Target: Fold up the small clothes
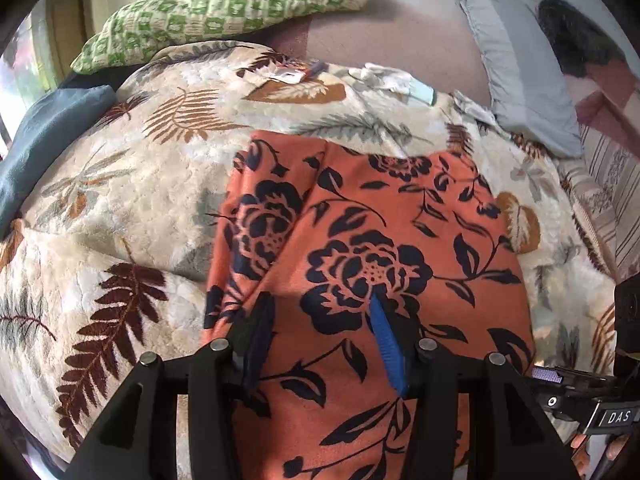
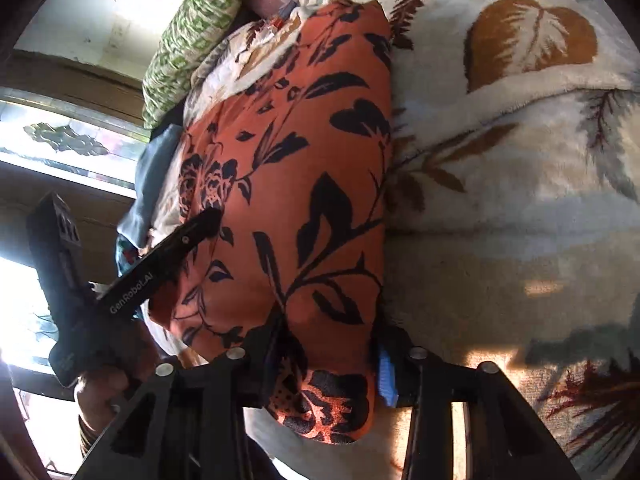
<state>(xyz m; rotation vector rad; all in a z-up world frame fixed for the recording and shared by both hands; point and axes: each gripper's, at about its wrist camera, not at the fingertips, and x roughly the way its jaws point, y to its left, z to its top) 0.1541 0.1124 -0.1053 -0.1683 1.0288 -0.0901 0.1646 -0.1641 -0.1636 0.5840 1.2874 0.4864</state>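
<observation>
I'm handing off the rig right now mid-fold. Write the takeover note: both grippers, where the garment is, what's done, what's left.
Left gripper: jaws open, poised over the near part of the orange floral garment, not gripping.
Right gripper: jaws open, straddling a bunched end of the garment, not clamped.
Garment: lies on the leaf-print blanket, one side strip already folded over lengthwise.
Done: at least one fold, judging by that flap.
Left: probably close on the near end, fold it toward the far end, then smooth. Whether more folds are needed is unclear.
</observation>
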